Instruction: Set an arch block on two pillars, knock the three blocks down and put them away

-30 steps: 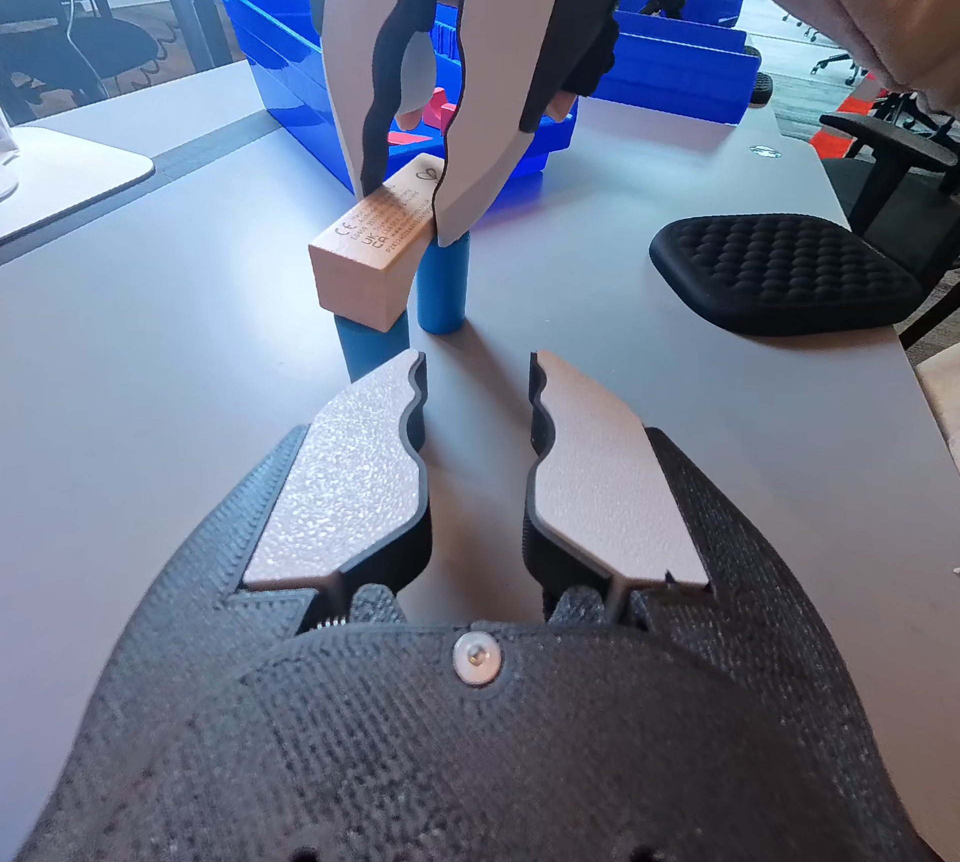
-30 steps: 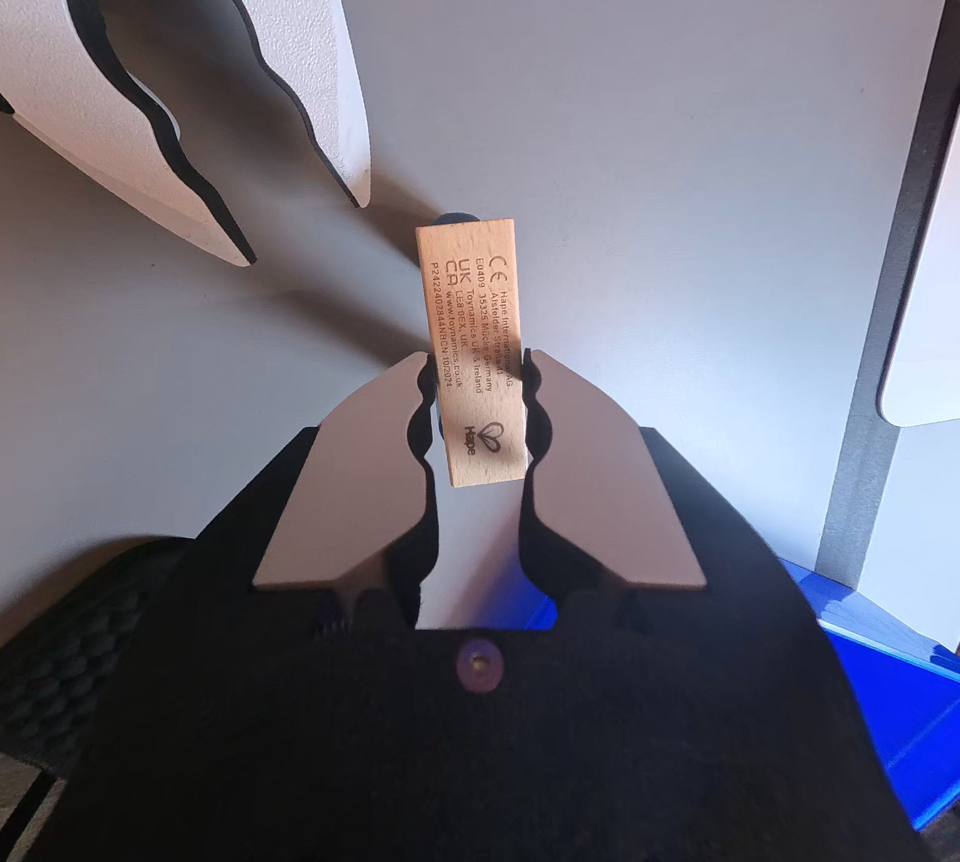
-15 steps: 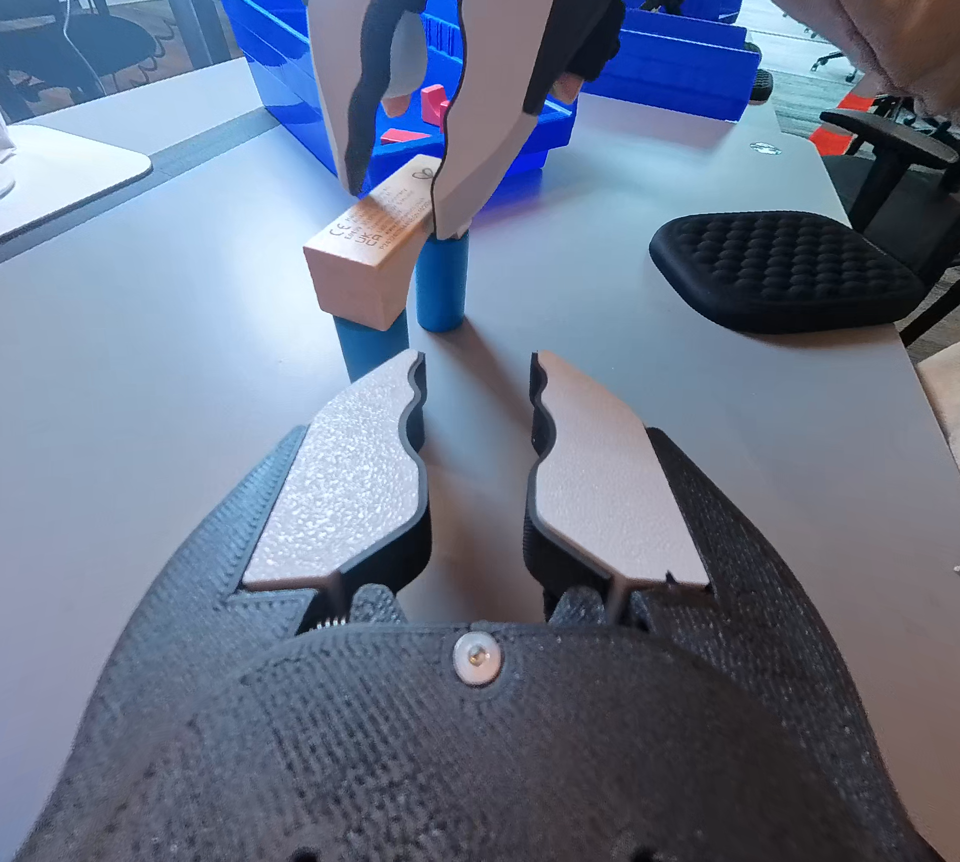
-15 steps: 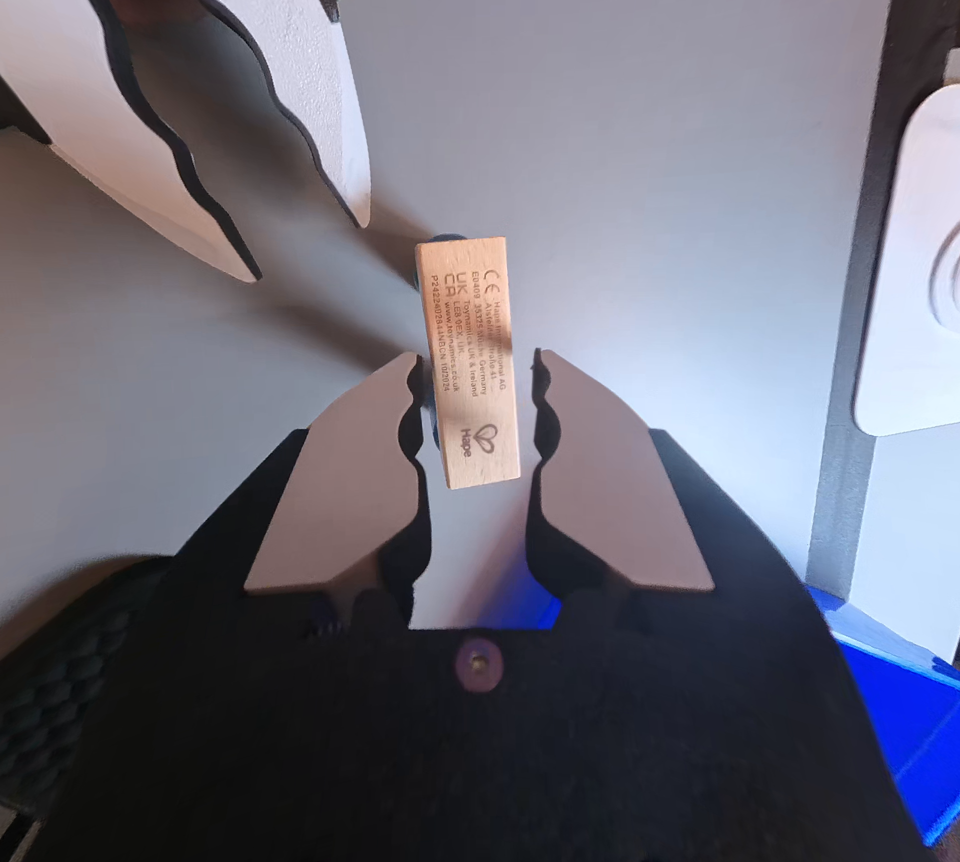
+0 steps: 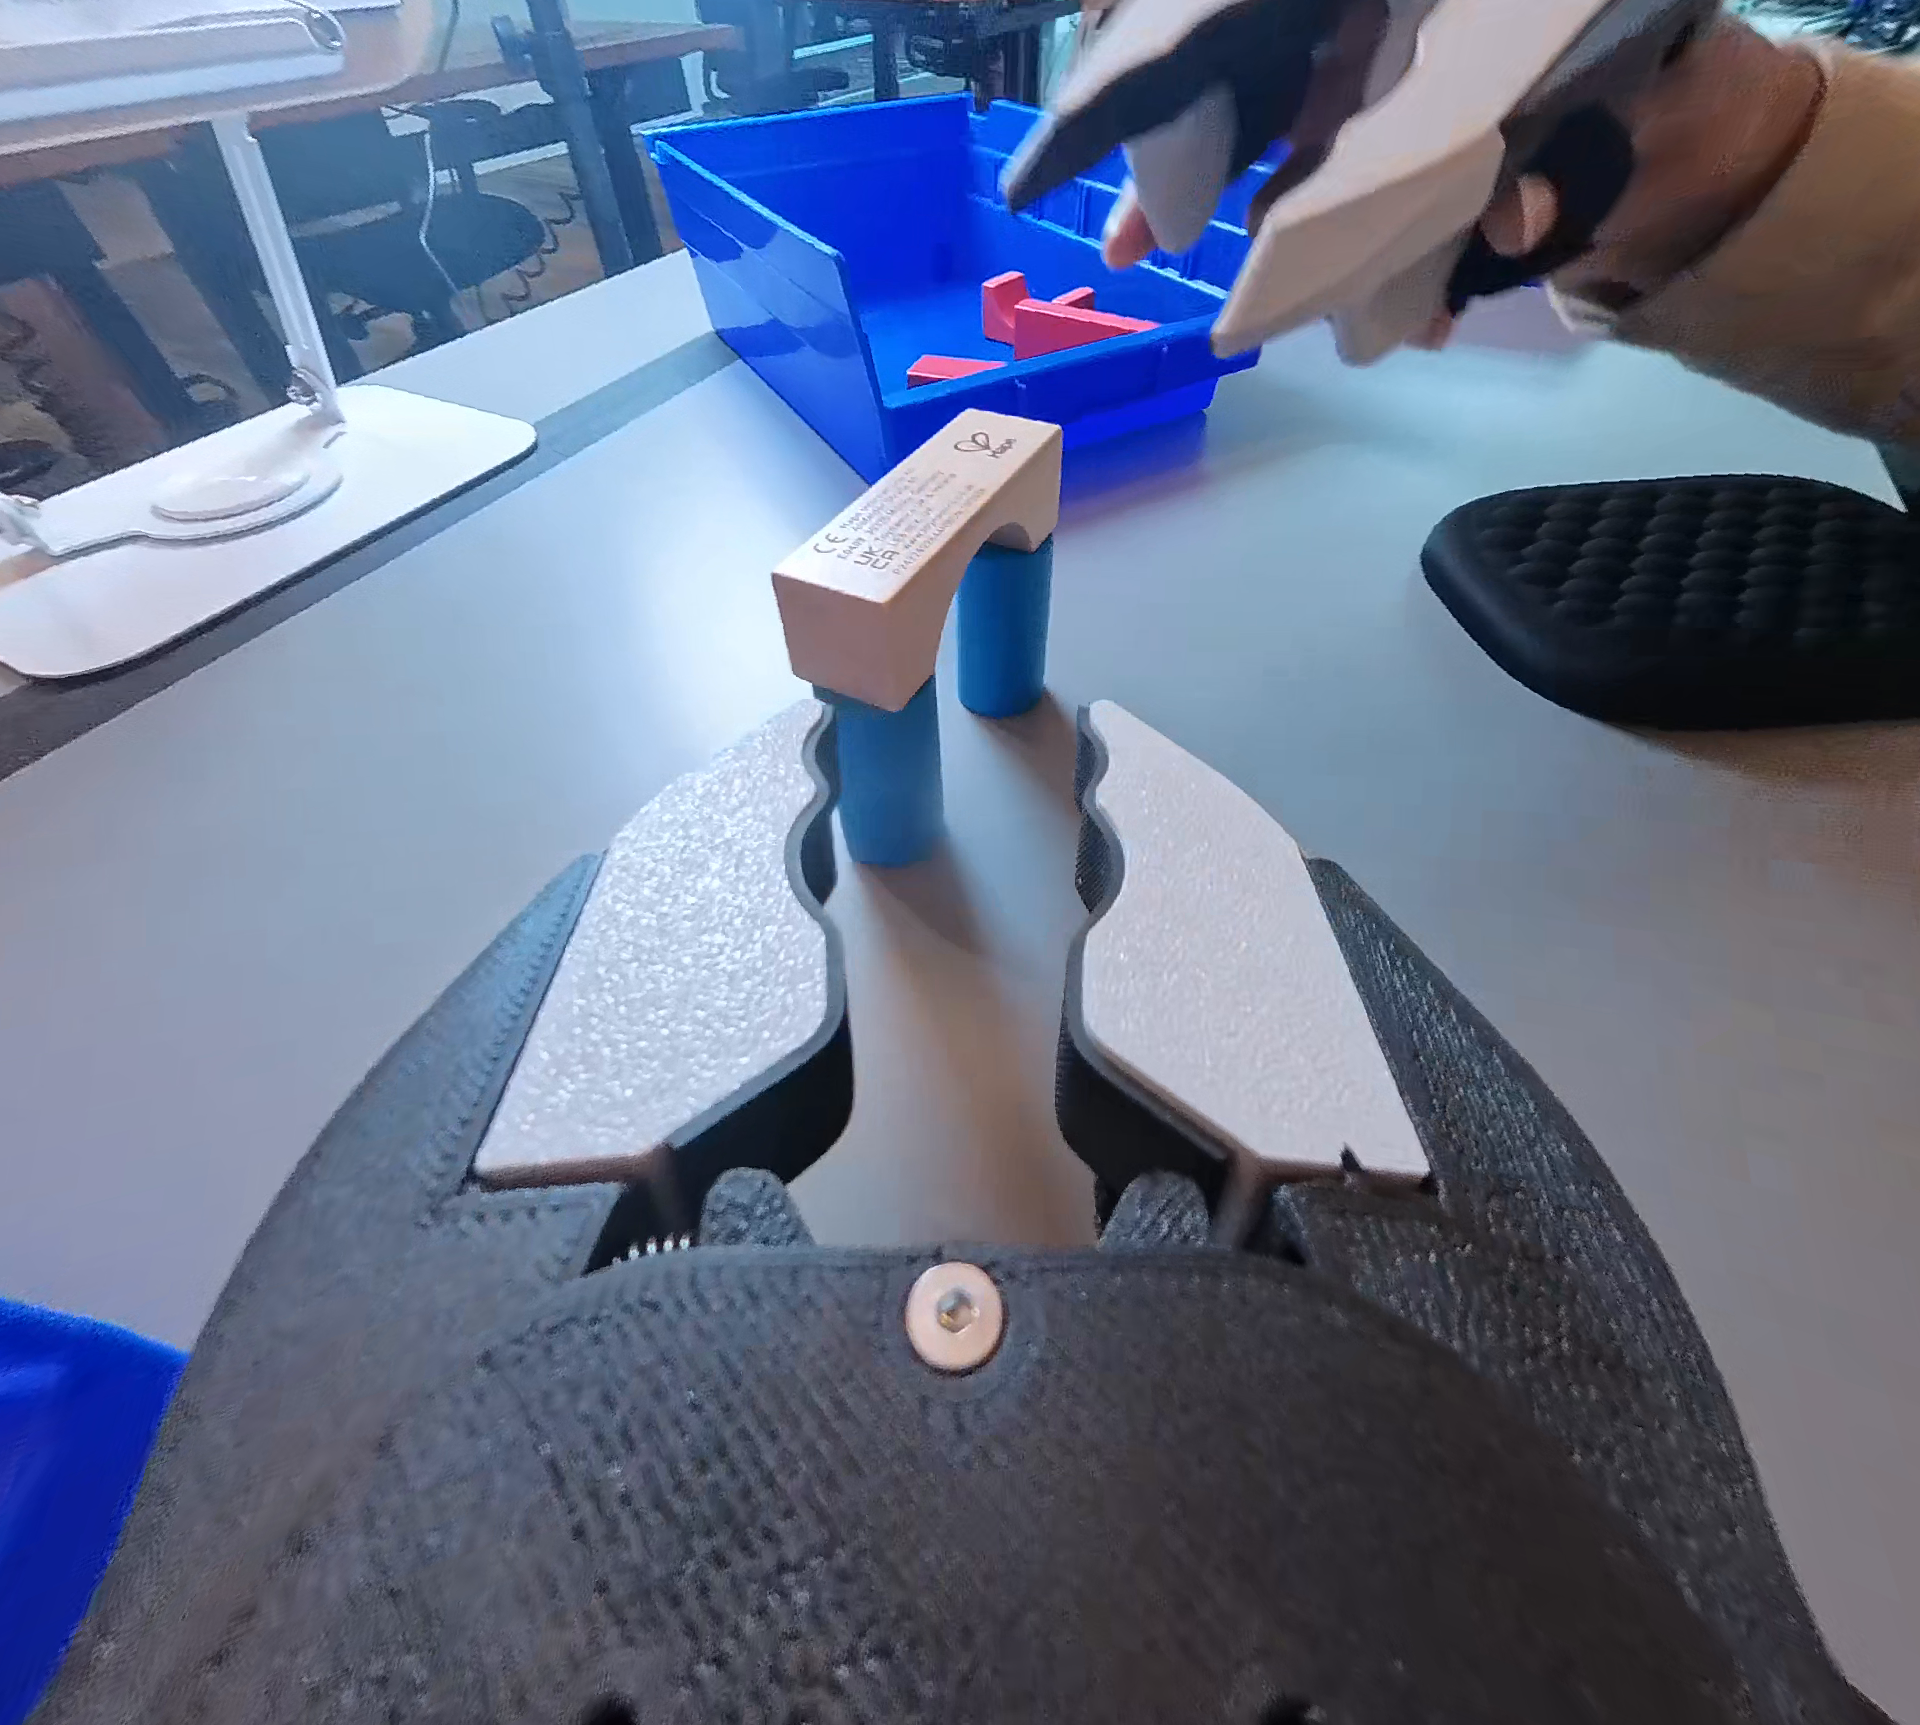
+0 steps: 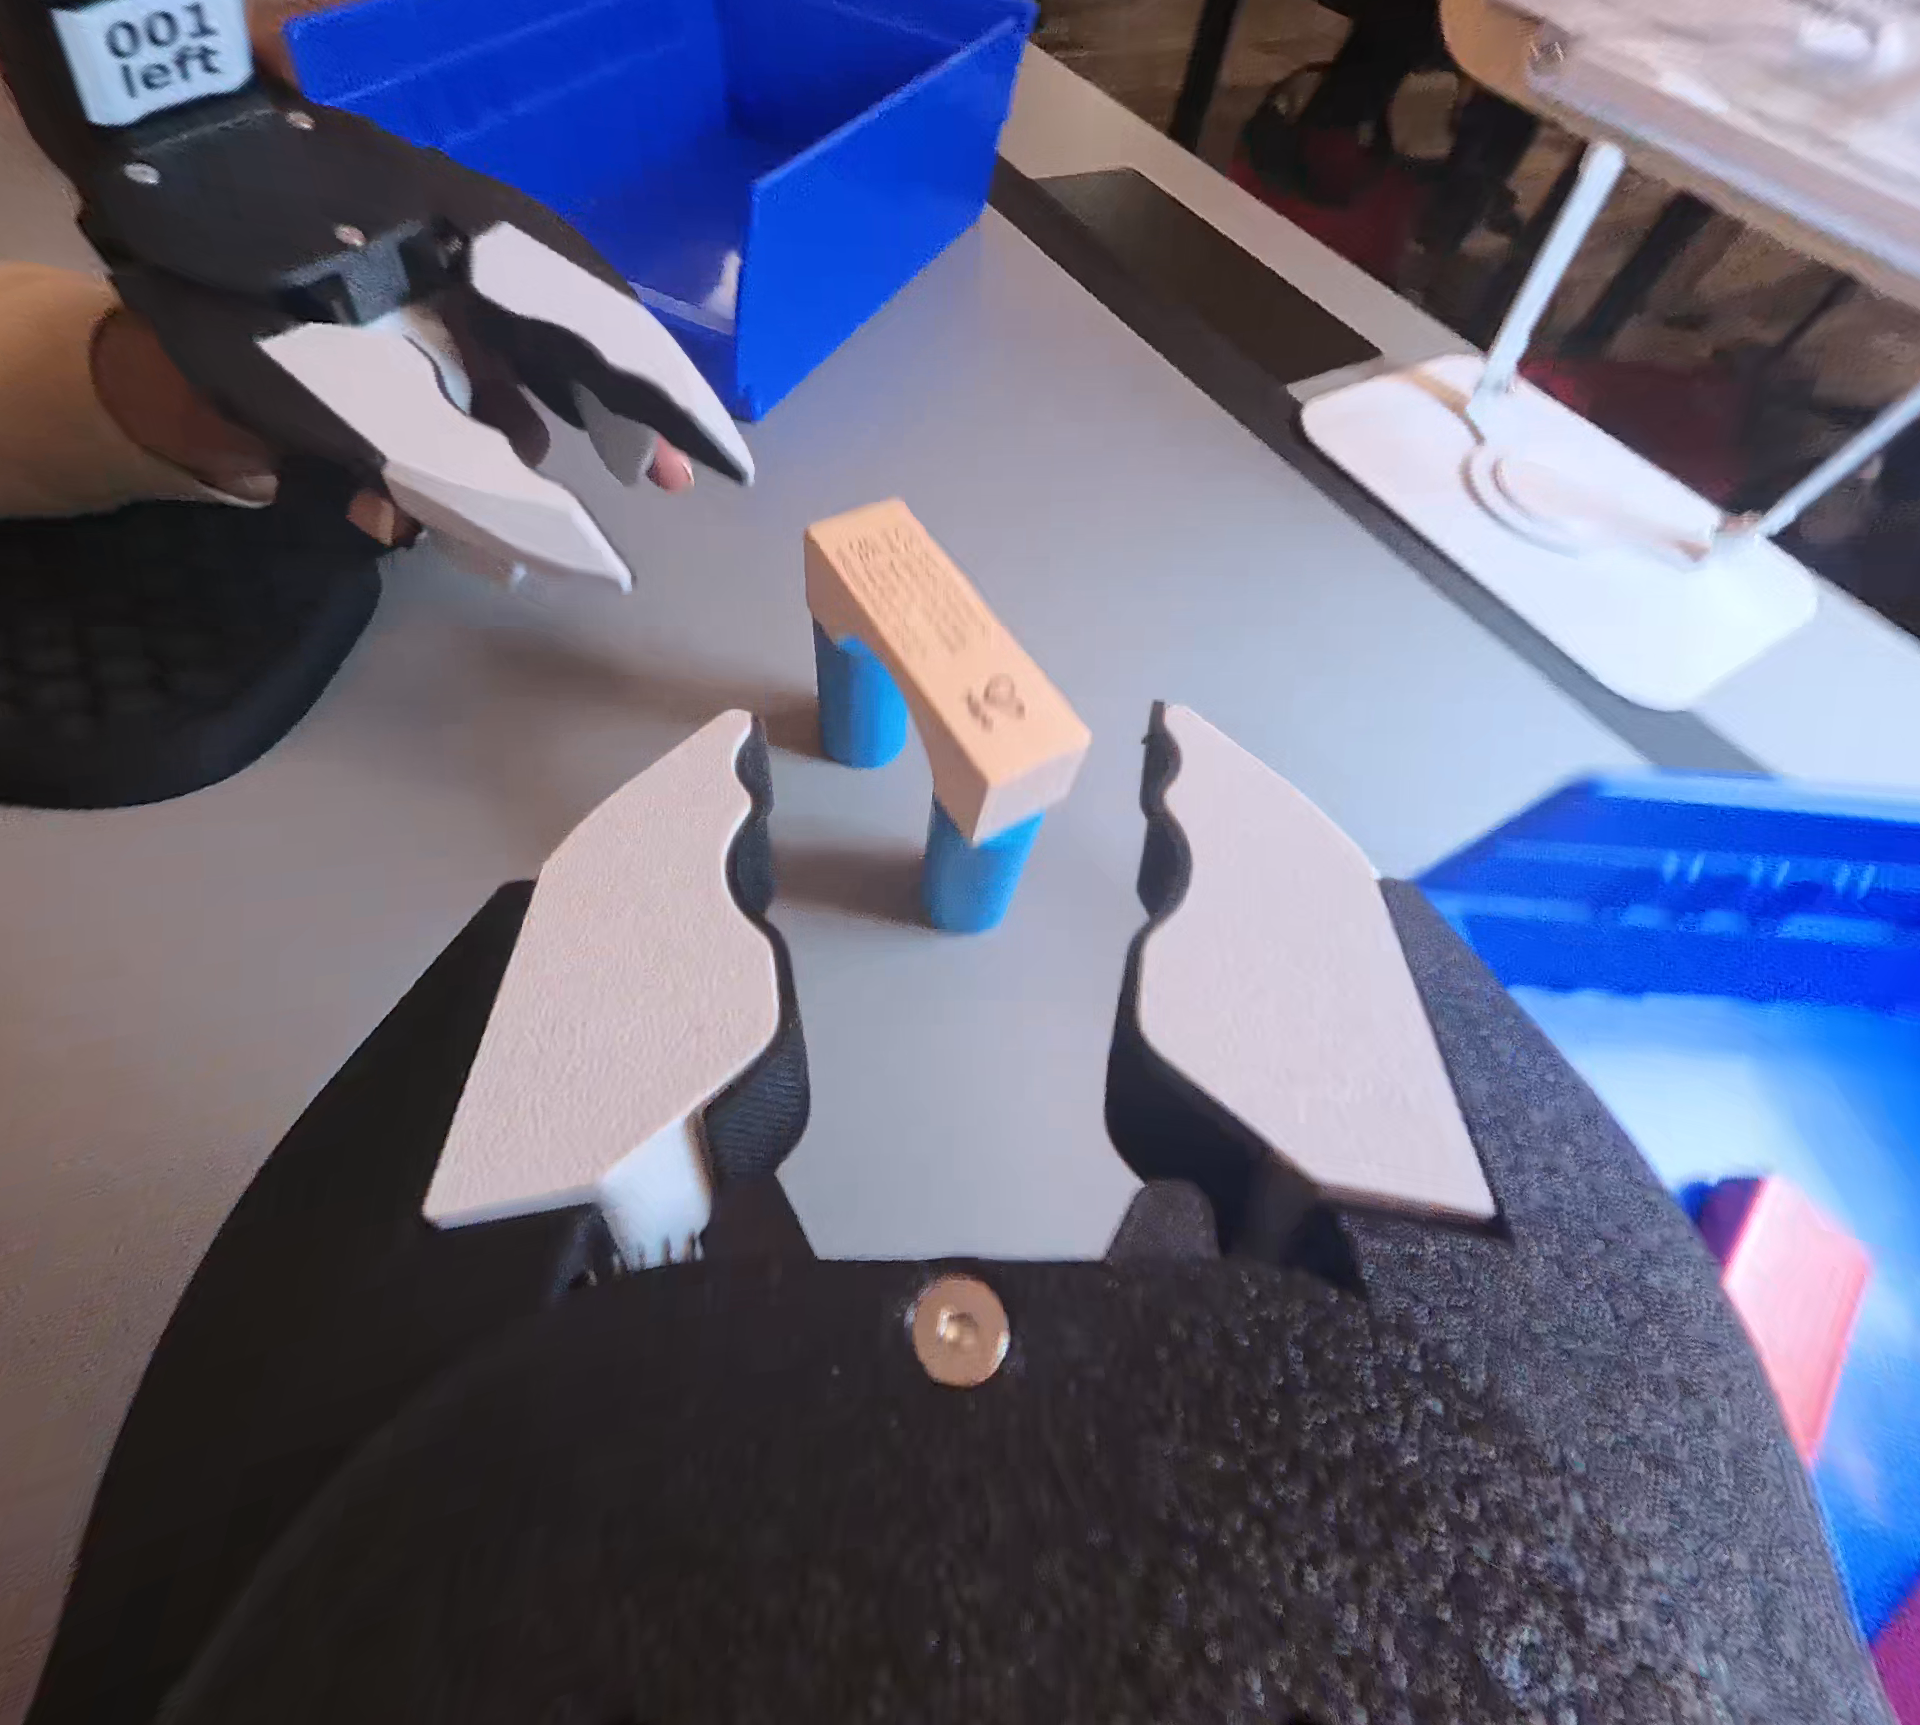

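Left wrist view: one pale wooden arch block (image 5: 920,548) is resting on two blue cylindrical pillars (image 5: 888,782), just ahead of the left gripper (image 5: 951,745), released; right gripper (image 5: 1127,257), released, is hovering above, apart.

The arch (image 5: 920,548) looks like pale, matt, smooth wood. The pillars (image 5: 888,787) are matt blue. The bin (image 5: 774,293) is glossy blue plastic. The table (image 5: 416,688) is smooth, matt grey. The left gripper (image 5: 951,828) has grainy pale finger plates and a rough, ridged black body with a shiny metal screw (image 5: 954,1314). The pad (image 5: 1683,595) is black and dimpled.
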Available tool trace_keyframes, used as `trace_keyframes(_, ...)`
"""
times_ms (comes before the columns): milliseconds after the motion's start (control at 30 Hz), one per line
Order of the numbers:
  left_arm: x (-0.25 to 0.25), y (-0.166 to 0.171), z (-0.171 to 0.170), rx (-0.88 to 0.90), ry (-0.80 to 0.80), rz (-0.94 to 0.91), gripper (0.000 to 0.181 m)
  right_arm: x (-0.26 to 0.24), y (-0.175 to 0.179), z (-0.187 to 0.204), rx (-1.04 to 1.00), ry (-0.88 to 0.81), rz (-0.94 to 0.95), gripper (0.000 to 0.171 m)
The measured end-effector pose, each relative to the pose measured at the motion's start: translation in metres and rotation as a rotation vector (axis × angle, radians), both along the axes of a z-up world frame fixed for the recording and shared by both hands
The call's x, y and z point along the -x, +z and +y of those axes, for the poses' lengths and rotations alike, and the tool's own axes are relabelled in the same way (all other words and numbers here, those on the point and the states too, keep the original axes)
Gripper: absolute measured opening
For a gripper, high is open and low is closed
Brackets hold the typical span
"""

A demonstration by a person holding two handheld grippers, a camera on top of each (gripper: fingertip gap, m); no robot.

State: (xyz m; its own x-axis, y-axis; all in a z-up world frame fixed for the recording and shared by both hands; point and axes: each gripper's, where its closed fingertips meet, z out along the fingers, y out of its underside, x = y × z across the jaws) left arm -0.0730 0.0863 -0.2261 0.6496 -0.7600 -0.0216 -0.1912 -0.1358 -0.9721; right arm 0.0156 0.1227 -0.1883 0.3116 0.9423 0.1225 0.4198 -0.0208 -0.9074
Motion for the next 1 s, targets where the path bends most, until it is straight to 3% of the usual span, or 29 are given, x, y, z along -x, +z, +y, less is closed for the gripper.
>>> trace_keyframes(33, 0.001, 0.0, 0.001, 0.001, 0.01, 0.001, 0.044, -0.008, -0.009, -0.002, 0.029, -0.032, 0.027, 0.07)
trace_keyframes(233, 0.01, 0.002, 0.0, 0.007, 0.056, 0.005, 0.045, -0.034, -0.06, -0.017, 0.048, -0.115, 0.012, 0.073)
trace_keyframes(733, 0.026, 0.002, 0.005, 0.015, 0.105, 0.0, 0.047, -0.038, -0.067, -0.008, 0.094, -0.152, 0.017, 0.068)
trace_keyframes(1000, 0.025, -0.002, 0.005, 0.024, 0.1, 0.012, 0.046, -0.038, -0.079, 0.003, 0.079, -0.237, -0.074, 0.07)
